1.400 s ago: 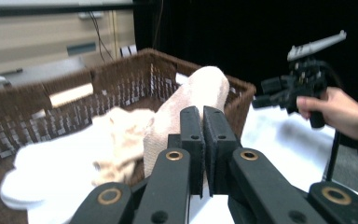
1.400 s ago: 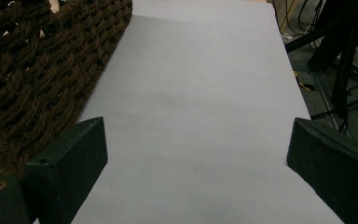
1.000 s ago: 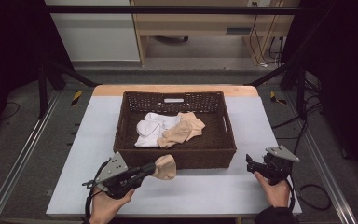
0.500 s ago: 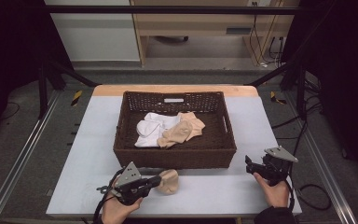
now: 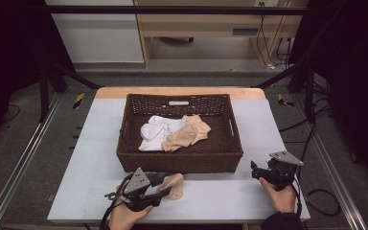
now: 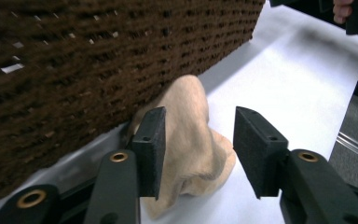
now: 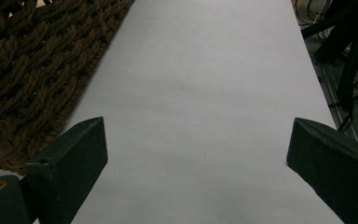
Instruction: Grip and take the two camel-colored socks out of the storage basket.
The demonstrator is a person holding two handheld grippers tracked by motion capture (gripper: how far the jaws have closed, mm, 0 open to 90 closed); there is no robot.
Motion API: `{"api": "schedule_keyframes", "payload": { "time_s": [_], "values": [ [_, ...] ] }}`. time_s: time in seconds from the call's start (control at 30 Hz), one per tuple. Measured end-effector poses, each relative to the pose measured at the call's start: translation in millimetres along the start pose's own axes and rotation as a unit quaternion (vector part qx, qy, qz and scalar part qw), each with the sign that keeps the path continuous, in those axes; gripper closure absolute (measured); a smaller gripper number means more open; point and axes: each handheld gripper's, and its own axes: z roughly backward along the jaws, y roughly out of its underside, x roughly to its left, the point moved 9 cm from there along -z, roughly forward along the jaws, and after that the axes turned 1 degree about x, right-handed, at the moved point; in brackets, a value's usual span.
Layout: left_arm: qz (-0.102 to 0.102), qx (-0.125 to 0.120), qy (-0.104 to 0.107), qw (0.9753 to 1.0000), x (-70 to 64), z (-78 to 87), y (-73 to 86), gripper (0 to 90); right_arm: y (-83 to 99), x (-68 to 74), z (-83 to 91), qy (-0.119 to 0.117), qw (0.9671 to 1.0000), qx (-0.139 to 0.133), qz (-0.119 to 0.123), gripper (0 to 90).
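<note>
The beige sock [image 6: 191, 140] lies crumpled on the white table [image 5: 220, 201], just in front of the left gripper [image 6: 198, 154] and between its two jaws, against the near wall of the brown wicker basket [image 5: 179, 163]. In the left gripper view the left jaw overlaps the sock's edge, so I cannot tell whether it touches; the right jaw stands clear of it with a gap, so the jaws are parted and not clamped on the sock. The sock's far end is hidden behind the left jaw and in the shadow under the basket wall. In the high view the sock [image 5: 174, 184] shows partly, its near part covered by the left gripper [image 5: 165, 189].

Inside the basket, beyond the left gripper, lie one white sock [image 5: 155, 134] and one more beige sock [image 5: 189, 134], overlapping; whether more lie beneath cannot be made out. That makes three socks counted, one basket, two grippers.

The right gripper [image 5: 255, 171] rests on the table well to the right of the sock, beside the basket's near right corner, its jaws spread wide on bare table in the right gripper view [image 7: 196, 154].

Against the frame half a second ago, the left gripper's jaws have loosened around the sock, which sits in much the same spot; the right gripper has not shifted.
</note>
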Motion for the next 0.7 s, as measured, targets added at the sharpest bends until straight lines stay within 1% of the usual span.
{"api": "schedule_keyframes", "payload": {
  "time_s": [0.23,0.43,0.5,0.63,0.67,0.7],
  "values": [
    [0.0,-0.039,-0.008,0.9992,0.7,16.4,-20.5,49.5,-1.8,-1.8,1.9,0.0,1.0,-0.006,-0.007,5.3],
    [0.001,-0.07,-0.016,0.9974,2.3,31.4,-39.8,48.8,-3.8,-1.5,2.3,0.0,0.9999,-0.011,-0.004,5.3],
    [0.001,-0.076,-0.019,0.9969,3.7,35.2,-45.6,48.8,-4.2,-1.0,2.4,0.0,0.9999,-0.011,-0.007,5.3],
    [0.003,-0.093,-0.02,0.9955,8.0,42.9,-58.7,48.3,-4.9,-0.7,3.0,0.0,0.9999,-0.012,-0.008,5.2],
    [0.003,-0.093,-0.02,0.9955,8.0,42.9,-58.7,48.0,-5.1,-0.9,3.2,0.001,0.9999,-0.012,-0.008,5.2],
    [0.003,-0.1,-0.023,0.9947,10.5,46.8,-64.3,48.0,-5.5,-1.6,3.1,0.001,0.9999,-0.015,-0.006,5.2]
  ]
}}
